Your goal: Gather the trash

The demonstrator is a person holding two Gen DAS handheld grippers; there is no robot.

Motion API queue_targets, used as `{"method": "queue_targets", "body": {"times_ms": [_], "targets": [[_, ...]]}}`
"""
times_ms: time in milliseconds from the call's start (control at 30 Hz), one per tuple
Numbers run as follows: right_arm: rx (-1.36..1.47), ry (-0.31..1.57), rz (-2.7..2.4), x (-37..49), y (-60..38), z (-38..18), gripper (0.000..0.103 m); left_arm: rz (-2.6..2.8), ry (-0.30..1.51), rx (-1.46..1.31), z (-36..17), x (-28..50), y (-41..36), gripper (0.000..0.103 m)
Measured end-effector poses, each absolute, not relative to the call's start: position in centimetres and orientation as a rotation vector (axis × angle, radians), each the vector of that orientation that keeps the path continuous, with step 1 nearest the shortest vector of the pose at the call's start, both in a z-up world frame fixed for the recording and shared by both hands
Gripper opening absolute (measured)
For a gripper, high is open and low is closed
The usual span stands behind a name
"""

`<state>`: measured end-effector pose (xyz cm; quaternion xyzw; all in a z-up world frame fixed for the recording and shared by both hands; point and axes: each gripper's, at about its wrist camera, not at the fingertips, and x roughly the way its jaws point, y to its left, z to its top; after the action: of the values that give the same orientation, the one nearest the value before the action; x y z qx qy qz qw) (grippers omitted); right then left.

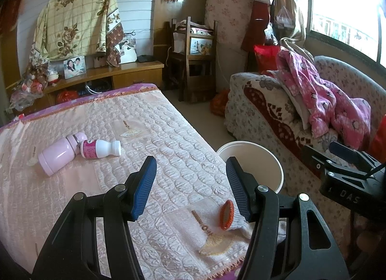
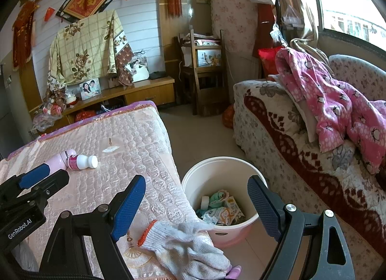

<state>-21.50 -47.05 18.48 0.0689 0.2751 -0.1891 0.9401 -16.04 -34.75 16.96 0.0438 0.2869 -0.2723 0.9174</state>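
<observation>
One bed [image 1: 168, 121] carried two bottles, a pink flask [image 1: 59, 153] touching a white drink bottle [image 1: 100, 148], plus one knit glove [image 2: 183, 246] at its near edge. One white bin [image 2: 193, 178] beside the bed held several wrappers [image 2: 222, 210]. Two grippers, left [image 1: 191, 187] and right [image 2: 196, 207], both hung released, gripping nothing.

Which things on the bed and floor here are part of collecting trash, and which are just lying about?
Part of the job:
- small white bottle with pink label, lying on the bed
- bin on the floor, wrappers already inside

Lying about:
- pink flask, touching the bottle
- knit glove at the bed's edge
- pink pyjamas on the sofa
</observation>
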Motion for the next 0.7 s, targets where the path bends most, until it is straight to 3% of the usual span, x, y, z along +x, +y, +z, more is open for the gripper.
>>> {"method": "queue_targets", "body": {"times_ms": [700], "targets": [[0.142, 0.568, -0.385, -21.55, -47.29, 18.3, 0.085, -0.569, 0.595, 0.103, 16.22, -15.94, -35.01, 0.059]]}}
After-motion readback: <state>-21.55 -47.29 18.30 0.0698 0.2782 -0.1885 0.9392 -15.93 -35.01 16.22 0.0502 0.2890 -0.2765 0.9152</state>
